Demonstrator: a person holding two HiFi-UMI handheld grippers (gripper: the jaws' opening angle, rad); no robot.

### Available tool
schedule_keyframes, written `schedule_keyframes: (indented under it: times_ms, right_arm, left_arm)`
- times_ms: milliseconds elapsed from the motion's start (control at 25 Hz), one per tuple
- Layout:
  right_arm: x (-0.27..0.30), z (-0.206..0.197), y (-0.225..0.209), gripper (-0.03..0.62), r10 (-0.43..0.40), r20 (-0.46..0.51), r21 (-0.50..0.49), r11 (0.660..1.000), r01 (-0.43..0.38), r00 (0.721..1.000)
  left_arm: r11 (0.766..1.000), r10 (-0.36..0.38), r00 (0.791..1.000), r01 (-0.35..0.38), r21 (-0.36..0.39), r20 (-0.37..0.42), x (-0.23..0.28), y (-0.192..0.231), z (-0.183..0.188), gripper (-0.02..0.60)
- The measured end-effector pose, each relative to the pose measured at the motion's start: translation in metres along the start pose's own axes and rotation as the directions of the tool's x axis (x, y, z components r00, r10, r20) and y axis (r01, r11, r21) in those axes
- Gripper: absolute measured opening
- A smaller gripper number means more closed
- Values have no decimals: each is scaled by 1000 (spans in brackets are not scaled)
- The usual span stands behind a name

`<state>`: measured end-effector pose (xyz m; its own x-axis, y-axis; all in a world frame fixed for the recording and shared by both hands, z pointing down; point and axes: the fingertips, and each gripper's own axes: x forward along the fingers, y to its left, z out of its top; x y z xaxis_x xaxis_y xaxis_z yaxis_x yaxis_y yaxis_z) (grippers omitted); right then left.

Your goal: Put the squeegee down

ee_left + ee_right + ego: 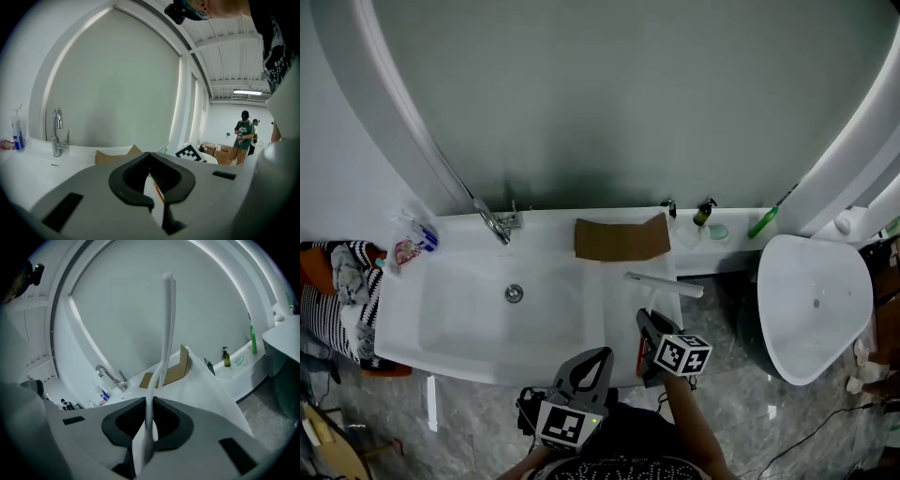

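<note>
- Right gripper: jaws clenched on the white squeegee, handle pinched between the pads, blade end standing up and away from them.
- From the head view, that squeegee sits over the flat right end of the white basin, just in front of the cardboard piece. Whether it touches the surface I can't tell.
- Left gripper: tips pressed together, nothing between them, held low at the basin's near edge.
- Farther back: the faucet, and a dark pump bottle on the ledge.
</note>
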<state>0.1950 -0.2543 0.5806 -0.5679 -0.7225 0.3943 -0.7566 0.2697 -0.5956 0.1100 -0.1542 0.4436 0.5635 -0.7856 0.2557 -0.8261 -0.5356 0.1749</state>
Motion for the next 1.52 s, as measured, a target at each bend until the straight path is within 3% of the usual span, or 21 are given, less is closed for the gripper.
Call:
schedule_keyframes:
  times_ms: [360, 640, 840, 1160, 1280, 1400, 1520]
  right_arm:
    - [34, -1, -39, 52, -22, -38, 150, 988, 28, 999]
    - [51, -5, -59, 54, -24, -53, 300, 953, 38, 998]
    - [54, -10, -67, 54, -43, -114, 334, 939, 79, 993]
    - [54, -11, -67, 55, -57, -158, 280, 955, 100, 986]
    - [55, -10, -66, 61, -82, -181, 176, 978, 114, 980]
    - [50, -9, -68, 124, -139, -193, 52, 987, 152, 971]
    - [44, -2, -68, 127, -160, -169, 18, 986, 165, 973]
  left_arm:
    - [1000, 10, 999, -10, 2, 38, 3, 4, 11, 5]
    - [1000, 17, 1000, -17, 11, 27, 9, 7, 11, 5]
    - [1000, 25, 1000, -26, 4, 18, 13, 9, 10, 5]
    - [1000, 20, 1000, -20, 4, 6, 14, 7, 8, 5]
    - [1000, 20, 1000, -20, 1, 4, 13, 8, 7, 5]
    - [1000, 21, 1000, -21, -6, 12, 11, 7, 7, 5]
    - [1000, 15, 1000, -16, -15, -5, 11, 5, 5, 5]
